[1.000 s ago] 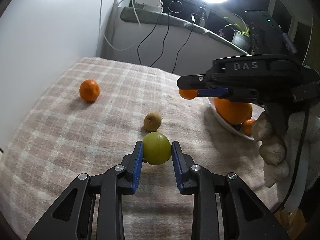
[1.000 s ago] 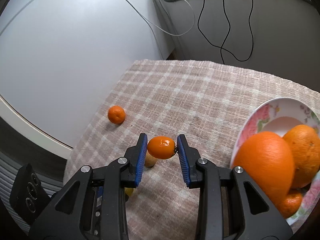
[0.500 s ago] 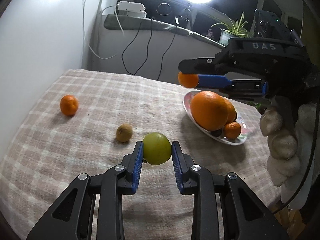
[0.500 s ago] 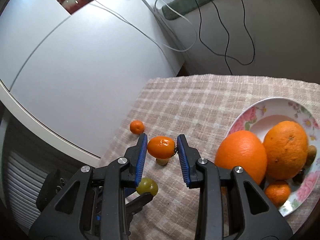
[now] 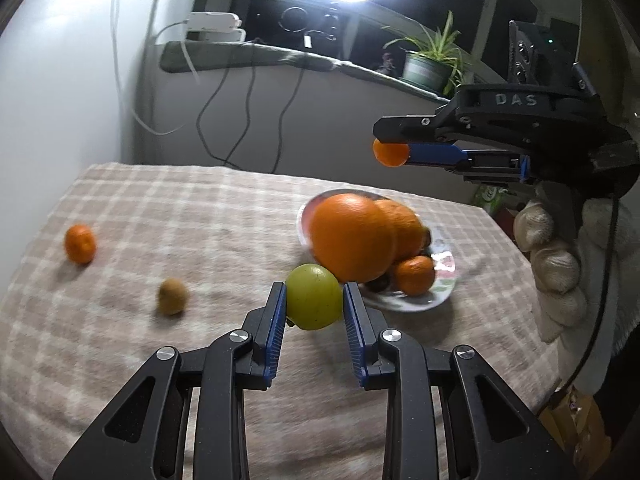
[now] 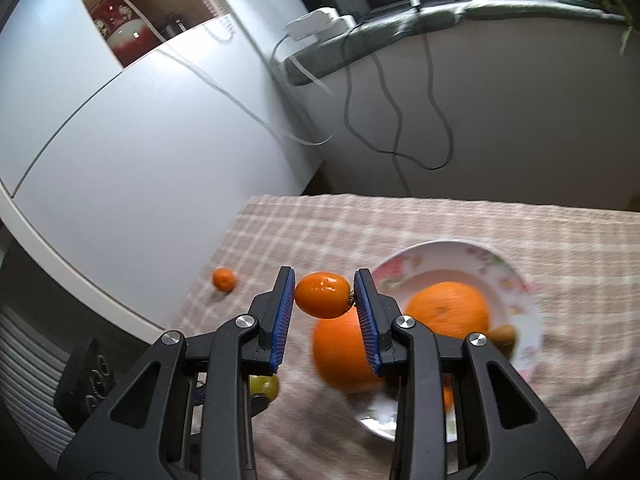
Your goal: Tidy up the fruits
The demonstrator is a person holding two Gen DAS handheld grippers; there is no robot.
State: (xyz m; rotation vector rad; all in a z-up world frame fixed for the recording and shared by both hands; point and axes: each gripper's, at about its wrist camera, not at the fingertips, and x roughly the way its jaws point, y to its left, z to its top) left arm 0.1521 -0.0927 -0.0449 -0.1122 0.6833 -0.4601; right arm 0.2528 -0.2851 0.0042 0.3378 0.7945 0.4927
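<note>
My left gripper (image 5: 314,300) is shut on a round green fruit (image 5: 314,296), held above the checked cloth just in front of the flowered plate (image 5: 442,292). The plate holds a big orange (image 5: 352,236), a second orange behind it and a small mandarin (image 5: 414,274). My right gripper (image 6: 323,294) is shut on a small orange tomato-like fruit (image 6: 323,294), high over the plate's left side; it also shows at the upper right of the left wrist view (image 5: 390,152). A mandarin (image 5: 80,243) and a kiwi (image 5: 173,296) lie loose on the cloth to the left.
The table (image 5: 200,208) is covered by a beige checked cloth and stands against a white cabinet (image 6: 140,152) on the left. Cables hang from a sill with a power strip (image 5: 212,24), a bright lamp and a potted plant (image 5: 424,64). A gloved hand (image 5: 556,264) holds the right gripper.
Both grippers have drawn back and risen with their fruits still held. The plate has come into fuller view, now right behind the green fruit and below the right gripper.
</note>
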